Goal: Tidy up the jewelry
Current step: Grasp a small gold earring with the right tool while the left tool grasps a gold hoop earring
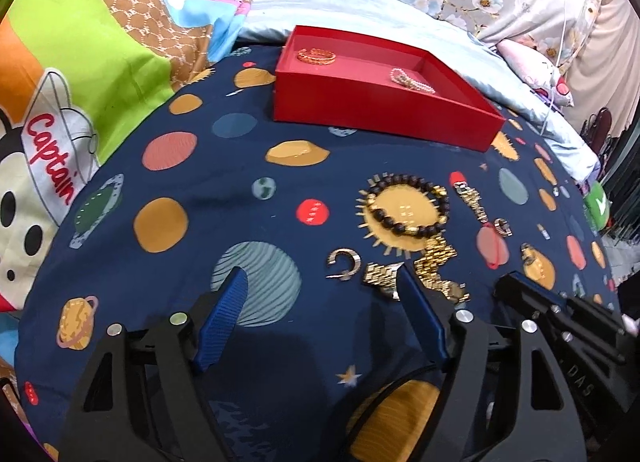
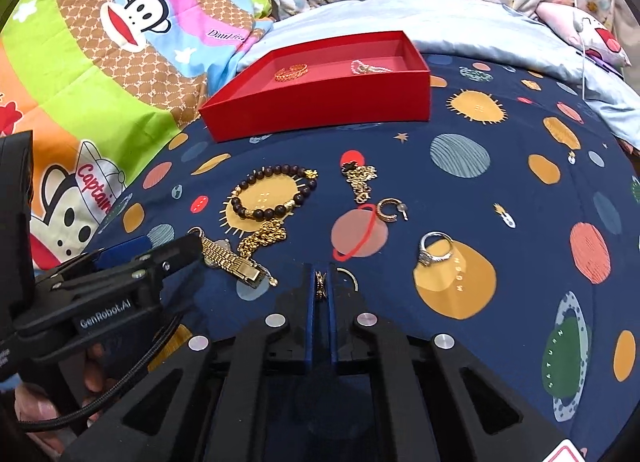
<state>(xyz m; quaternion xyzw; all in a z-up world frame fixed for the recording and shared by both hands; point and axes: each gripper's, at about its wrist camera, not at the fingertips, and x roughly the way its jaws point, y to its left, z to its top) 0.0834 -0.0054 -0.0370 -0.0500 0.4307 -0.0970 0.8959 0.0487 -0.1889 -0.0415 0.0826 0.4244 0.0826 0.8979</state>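
One small dark-and-gold ring is sitting clamped between the right gripper's blue pads, low over the bedspread; lifting straight and carrying steadily toward the red box is advisable. Left gripper is hovering spread apart.

ring: mostly hidden between blue pads
gold watch: partly behind left gripper finger
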